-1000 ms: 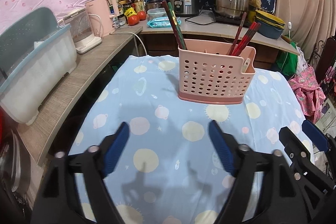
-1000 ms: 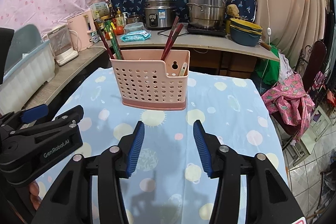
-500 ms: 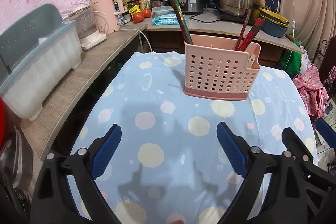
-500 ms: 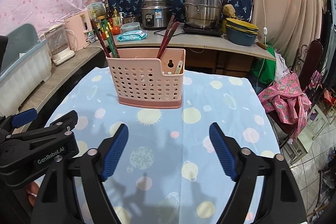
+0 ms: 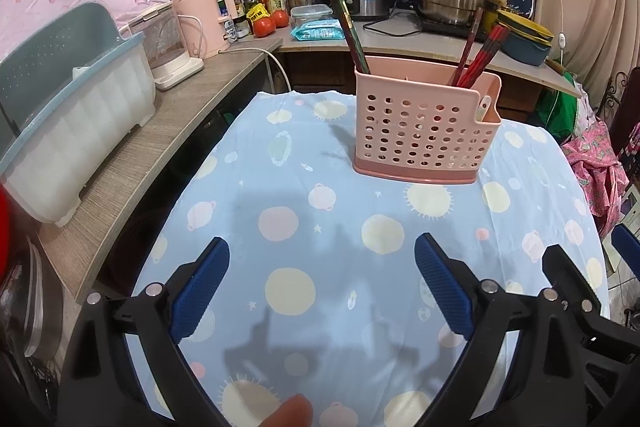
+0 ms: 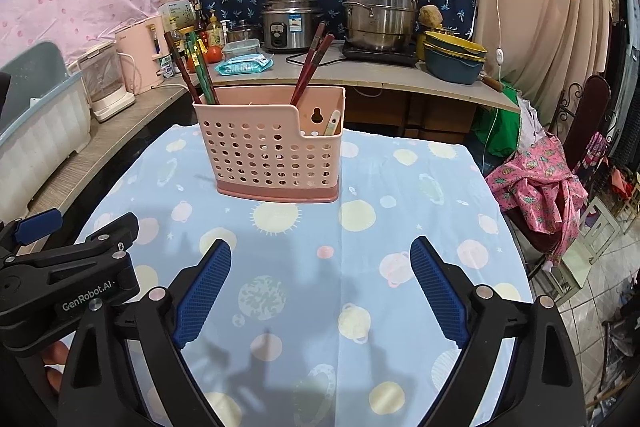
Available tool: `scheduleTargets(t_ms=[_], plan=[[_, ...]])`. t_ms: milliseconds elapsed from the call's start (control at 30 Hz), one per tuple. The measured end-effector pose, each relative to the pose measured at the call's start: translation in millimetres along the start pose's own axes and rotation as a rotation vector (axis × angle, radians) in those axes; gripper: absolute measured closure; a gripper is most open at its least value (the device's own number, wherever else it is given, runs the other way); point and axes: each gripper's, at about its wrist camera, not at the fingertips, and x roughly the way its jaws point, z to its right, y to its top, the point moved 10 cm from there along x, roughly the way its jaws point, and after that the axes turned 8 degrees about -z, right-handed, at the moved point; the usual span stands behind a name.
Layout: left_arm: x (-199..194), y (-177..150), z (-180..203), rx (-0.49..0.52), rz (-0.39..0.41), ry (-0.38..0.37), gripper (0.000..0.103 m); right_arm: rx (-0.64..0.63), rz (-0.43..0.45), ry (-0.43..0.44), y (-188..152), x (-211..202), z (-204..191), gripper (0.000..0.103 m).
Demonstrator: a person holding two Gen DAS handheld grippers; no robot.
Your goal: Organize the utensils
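A pink perforated utensil holder (image 5: 424, 131) (image 6: 276, 151) stands upright on the blue patterned tablecloth (image 5: 340, 267) (image 6: 352, 267). Dark and green chopsticks (image 5: 348, 31) (image 6: 192, 71) lean in its left section, red chopsticks (image 5: 480, 55) (image 6: 312, 67) in its right, and a pale spoon handle (image 5: 482, 107) (image 6: 332, 123) sticks out of the low side pocket. My left gripper (image 5: 322, 287) is open and empty, well short of the holder. My right gripper (image 6: 320, 287) is open and empty, beside the left one, whose body shows at the left of the right wrist view.
A wooden counter (image 5: 132, 163) on the left carries a dish rack (image 5: 60, 123) and a pink kettle (image 5: 204, 19). The back counter (image 6: 360, 75) holds a rice cooker (image 6: 292, 23), steel pots (image 6: 380, 11) and bowls (image 6: 456, 59). A chair with pink cloth (image 6: 540, 191) stands at right.
Both grippers have opened wider, the right one much more, and both have drawn back slightly from the holder. Nothing on the table has moved.
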Motion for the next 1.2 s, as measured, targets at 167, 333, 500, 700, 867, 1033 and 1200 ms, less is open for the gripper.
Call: scheduleTargets(t_ms=[167, 333, 500, 700, 867, 1033, 1200], plan=[[3, 0, -3, -0.011, -0.002, -0.004, 0.01, 0.004, 0.009, -0.005, 1, 1, 2, 0.006], [6, -1, -3, -0.008, -0.006, -0.004, 0.01, 0.003, 0.002, -0.011, 0, 3, 2, 0.006], [6, -1, -2, -0.009, -0.006, -0.011, 0.01, 0.014, -0.01, -0.014, 0, 6, 3, 0.006], [7, 0, 0, 0.001, 0.001, -0.012, 0.01, 0.021, -0.018, -0.016, -1, 9, 4, 0.006], [8, -1, -2, -0.005, 0.001, -0.007, 0.01, 0.021, -0.019, -0.015, -2, 9, 4, 0.006], [7, 0, -3, -0.007, 0.005, -0.001, 0.01, 0.021, -0.024, -0.02, -2, 11, 5, 0.006], [6, 0, -5, -0.012, 0.011, 0.006, 0.01, 0.02, -0.026, -0.022, -3, 12, 3, 0.006]])
